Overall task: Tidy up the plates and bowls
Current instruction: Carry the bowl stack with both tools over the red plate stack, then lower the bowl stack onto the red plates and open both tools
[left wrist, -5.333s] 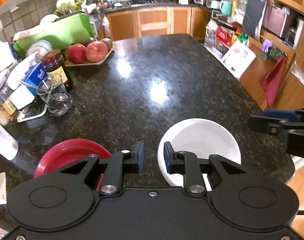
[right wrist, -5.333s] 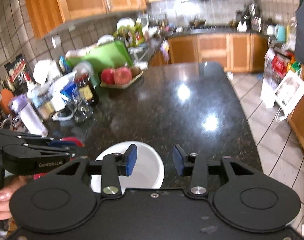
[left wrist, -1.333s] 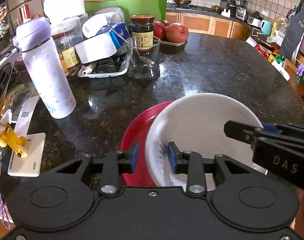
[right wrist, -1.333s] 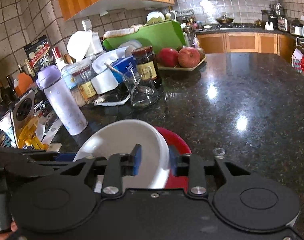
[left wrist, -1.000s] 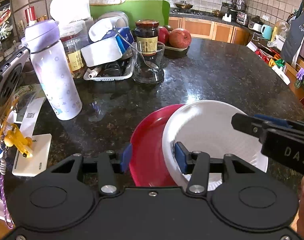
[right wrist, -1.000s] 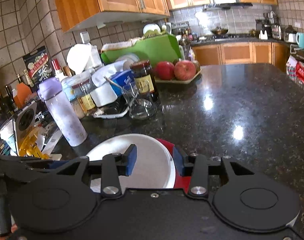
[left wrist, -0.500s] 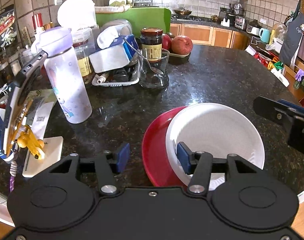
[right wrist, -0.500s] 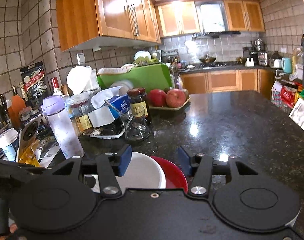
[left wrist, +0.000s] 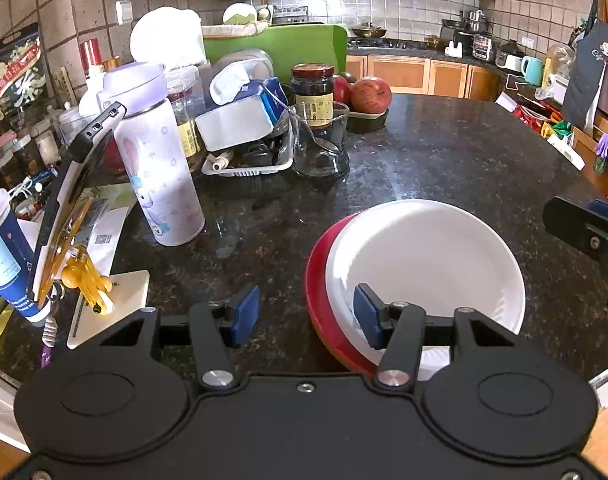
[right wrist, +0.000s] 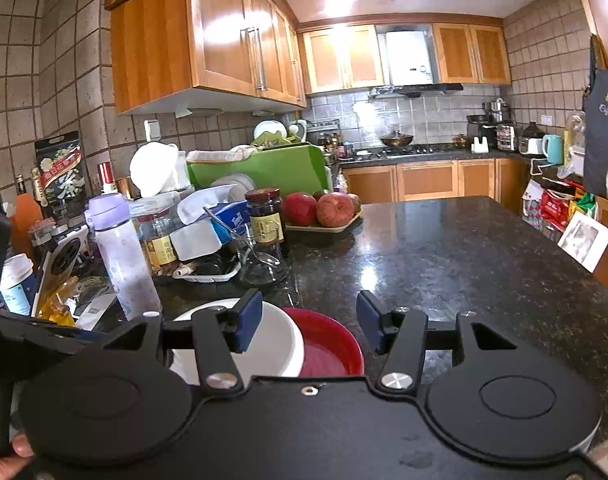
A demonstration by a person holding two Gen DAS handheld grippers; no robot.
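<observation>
A white plate (left wrist: 424, 256) lies on top of a red plate (left wrist: 316, 296) on the dark granite counter (left wrist: 444, 160), near its front edge. My left gripper (left wrist: 306, 314) is open and empty, raised just in front of the stack's left rim. My right gripper (right wrist: 310, 322) is open and empty, held above and behind the white plate (right wrist: 264, 344) and red plate (right wrist: 332, 350). The right gripper also shows at the right edge of the left wrist view (left wrist: 588, 236).
Left of the plates stand a lilac bottle (left wrist: 156, 168), a glass with a spoon (left wrist: 320, 140), a jam jar (left wrist: 313, 92), a white tray of clutter (left wrist: 248, 160) and a phone on a yellow stand (left wrist: 72, 200). Apples on a tray (right wrist: 324, 210) sit further back.
Both grippers have opened wide and pulled back and up from the plates. The white plate now rests flat on the red one.
</observation>
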